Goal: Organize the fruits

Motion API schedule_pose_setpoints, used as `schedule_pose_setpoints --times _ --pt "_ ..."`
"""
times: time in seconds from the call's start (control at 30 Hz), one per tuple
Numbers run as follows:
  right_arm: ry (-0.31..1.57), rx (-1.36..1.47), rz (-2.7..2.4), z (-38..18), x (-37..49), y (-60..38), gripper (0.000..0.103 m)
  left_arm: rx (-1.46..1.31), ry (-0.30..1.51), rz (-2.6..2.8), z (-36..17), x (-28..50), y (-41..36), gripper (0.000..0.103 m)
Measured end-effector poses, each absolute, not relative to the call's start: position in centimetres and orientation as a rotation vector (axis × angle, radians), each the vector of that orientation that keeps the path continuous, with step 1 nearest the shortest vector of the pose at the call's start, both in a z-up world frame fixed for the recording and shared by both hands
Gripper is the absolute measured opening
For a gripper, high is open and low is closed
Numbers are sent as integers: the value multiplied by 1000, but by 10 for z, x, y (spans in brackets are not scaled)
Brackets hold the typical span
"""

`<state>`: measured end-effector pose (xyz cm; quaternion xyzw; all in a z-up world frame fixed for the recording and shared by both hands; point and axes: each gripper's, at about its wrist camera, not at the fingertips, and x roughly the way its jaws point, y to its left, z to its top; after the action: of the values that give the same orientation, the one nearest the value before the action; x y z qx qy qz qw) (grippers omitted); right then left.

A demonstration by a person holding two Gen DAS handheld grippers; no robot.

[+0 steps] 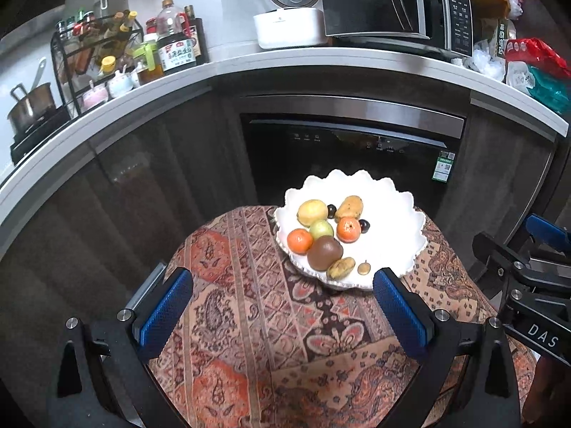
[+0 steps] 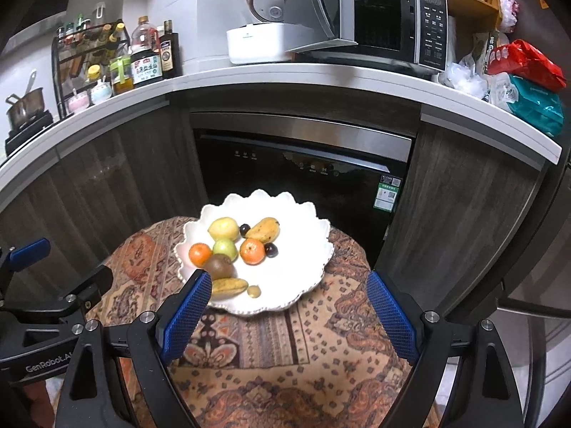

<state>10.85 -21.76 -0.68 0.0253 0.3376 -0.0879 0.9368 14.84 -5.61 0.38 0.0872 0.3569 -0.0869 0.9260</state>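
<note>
All the fruits sit together on the white plate at the table's far edge (nothing left out), and both grippers, left gripper and right gripper, hang wide apart, empty

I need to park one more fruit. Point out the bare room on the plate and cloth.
The white scalloped plate is bare on its right half, past the dark grapes. Its left half is crowded, fruit touching fruit around the brown round fruit. The patterned tablecloth lies bare between plate and both open grippers.
</note>
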Motion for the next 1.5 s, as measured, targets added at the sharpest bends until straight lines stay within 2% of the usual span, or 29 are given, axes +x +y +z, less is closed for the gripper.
schedule_pose_setpoints --times 0.87,1.5 --pt "706 -28 -108 -8 8 -184 89 129 768 -91 -3 33 -19 103" --pt "733 27 -59 -18 -14 -181 89 105 792 -53 -9 2 -12 103"
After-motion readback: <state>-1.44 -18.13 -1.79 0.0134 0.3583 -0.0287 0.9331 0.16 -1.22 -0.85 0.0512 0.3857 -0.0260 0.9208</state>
